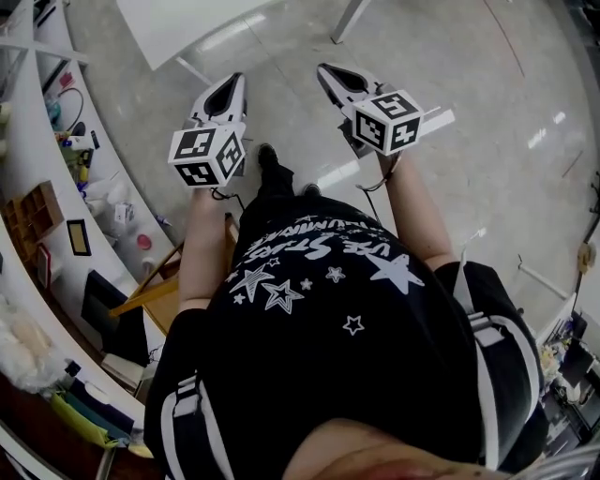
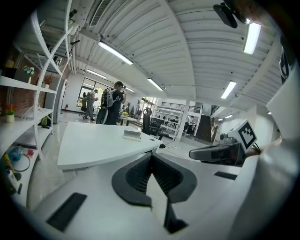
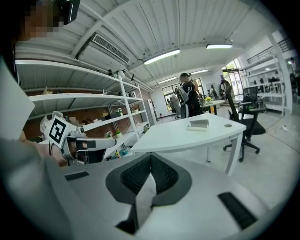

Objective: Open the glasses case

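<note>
A pale, flat glasses case (image 2: 132,134) lies on a white table (image 2: 93,145) some way ahead of me; in the right gripper view the glasses case (image 3: 198,124) sits near the far end of that table (image 3: 187,136). In the head view only a corner of the table (image 1: 187,28) shows, with no case in sight. My left gripper (image 1: 228,89) and right gripper (image 1: 330,73) are held side by side over the floor, short of the table. Both are shut with nothing between the jaws, as the left gripper (image 2: 151,157) and right gripper (image 3: 151,157) show in their own views.
White shelving (image 1: 56,187) with small items curves along the left. A wooden chair (image 1: 155,291) stands by my left side. A black office chair (image 3: 248,122) is right of the table. People (image 2: 112,105) stand far behind it. Glossy floor (image 1: 487,112) spreads to the right.
</note>
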{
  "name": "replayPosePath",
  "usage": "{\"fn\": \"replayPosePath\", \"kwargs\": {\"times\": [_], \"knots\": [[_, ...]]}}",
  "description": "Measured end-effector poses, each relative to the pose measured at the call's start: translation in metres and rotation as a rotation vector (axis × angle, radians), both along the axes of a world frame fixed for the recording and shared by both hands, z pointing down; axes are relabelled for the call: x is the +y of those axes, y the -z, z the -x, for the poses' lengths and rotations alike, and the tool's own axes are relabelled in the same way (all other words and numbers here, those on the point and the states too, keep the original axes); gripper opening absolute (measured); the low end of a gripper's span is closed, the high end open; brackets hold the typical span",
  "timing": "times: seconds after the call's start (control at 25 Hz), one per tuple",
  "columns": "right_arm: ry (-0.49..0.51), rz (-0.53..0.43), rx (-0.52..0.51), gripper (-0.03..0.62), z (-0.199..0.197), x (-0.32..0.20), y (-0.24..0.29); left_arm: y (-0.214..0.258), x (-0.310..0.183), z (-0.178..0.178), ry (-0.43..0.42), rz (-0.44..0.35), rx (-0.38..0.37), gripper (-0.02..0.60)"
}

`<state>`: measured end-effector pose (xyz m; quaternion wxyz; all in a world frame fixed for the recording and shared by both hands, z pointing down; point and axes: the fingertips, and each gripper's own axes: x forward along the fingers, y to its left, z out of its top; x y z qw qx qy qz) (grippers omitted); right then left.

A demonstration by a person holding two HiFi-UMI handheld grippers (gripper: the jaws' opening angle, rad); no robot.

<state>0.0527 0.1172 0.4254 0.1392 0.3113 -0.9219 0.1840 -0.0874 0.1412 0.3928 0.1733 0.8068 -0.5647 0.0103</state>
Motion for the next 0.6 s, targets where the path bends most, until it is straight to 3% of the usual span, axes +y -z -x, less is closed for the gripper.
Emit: {"fn": "replayPosePath", "kwargs": {"times": [0.6], "knots": [[-0.009,-0.099,-0.026,0.009,-0.044,0.075,0.037,0.031,0.071,-0.045,-0.025,-0.086,-0.016,0.012]]}}
